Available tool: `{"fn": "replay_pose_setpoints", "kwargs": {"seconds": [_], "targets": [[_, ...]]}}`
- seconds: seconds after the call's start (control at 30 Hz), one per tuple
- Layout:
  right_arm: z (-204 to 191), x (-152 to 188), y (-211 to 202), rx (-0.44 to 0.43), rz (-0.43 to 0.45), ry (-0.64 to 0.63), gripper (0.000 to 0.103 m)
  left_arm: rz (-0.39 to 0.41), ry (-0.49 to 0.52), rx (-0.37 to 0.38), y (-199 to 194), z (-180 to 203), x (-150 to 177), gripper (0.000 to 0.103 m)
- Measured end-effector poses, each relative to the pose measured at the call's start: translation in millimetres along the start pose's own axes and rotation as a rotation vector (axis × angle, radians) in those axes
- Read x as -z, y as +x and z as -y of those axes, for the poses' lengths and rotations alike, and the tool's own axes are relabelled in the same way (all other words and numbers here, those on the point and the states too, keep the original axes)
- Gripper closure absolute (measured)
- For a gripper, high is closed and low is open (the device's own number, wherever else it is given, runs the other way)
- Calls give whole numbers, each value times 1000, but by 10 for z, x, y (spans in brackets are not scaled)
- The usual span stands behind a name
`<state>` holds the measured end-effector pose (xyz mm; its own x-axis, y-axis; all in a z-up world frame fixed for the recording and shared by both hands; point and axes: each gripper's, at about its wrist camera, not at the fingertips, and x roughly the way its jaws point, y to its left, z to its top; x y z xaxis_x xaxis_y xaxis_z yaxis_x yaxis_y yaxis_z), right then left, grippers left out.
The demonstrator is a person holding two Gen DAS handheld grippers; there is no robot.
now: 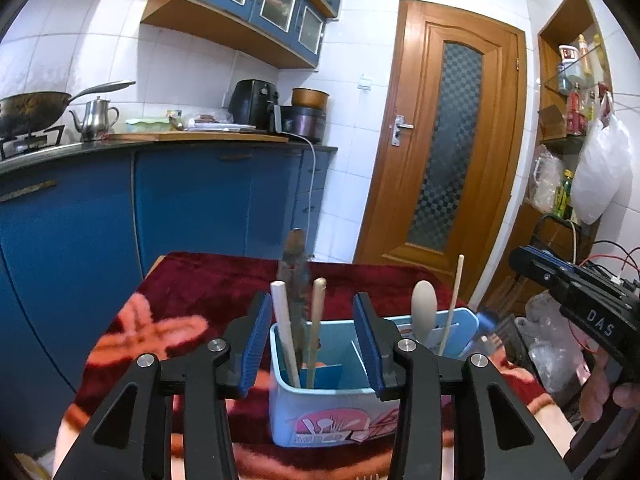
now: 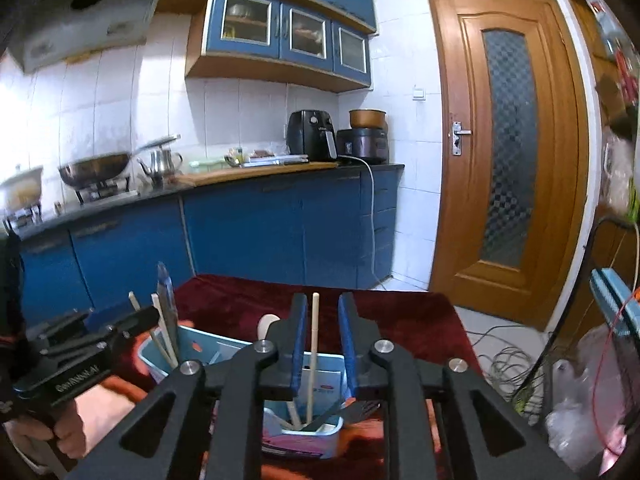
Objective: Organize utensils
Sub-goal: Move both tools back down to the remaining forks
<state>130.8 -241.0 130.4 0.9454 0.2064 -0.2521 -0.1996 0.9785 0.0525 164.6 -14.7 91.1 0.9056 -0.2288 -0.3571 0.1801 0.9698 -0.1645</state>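
Red tablecloth [image 1: 208,280], light-blue divided utensil holder [image 1: 332,400], upright chopsticks [image 1: 286,340], both grippers parted, empty.

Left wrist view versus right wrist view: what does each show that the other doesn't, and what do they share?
Only the left wrist view: the open shelf of bottles beside the door and the white plastic bag hanging there.

Only the right wrist view: the range hood and a dark utensil lying low in the holder's right compartment.

Both: the blue utensil holder on the red cloth, the pale spoon, the thin wooden stick between the right gripper fingers untouched, the left gripper open, the wok and the wooden door.
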Motion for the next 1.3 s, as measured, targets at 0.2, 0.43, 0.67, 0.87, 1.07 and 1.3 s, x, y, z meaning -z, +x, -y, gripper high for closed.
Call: {"fn": "replay_pose_setpoints", "kwargs": {"seconds": [0.2, 0.43, 0.67, 0.87, 1.07, 1.3], "targets": [[92, 49, -259, -27, 9, 72, 76, -14, 11, -8, -158, 38, 4, 60], [56, 220, -510, -56, -46, 116, 73, -52, 39, -9, -403, 108, 77, 59], [-18, 439, -683, -81, -104, 145, 67, -113, 31, -26, -593, 76, 223, 58], [-72, 671, -751, -100, -174, 169, 61, -174, 20, -42, -671, 45, 397, 58], [-75, 923, -786, -100, -232, 178, 56, -247, 14, -49, -688, 47, 596, 58], [-1, 1187, -767, -91, -289, 201, 55, -349, 15, -39, -581, 137, 888, 58]]}}
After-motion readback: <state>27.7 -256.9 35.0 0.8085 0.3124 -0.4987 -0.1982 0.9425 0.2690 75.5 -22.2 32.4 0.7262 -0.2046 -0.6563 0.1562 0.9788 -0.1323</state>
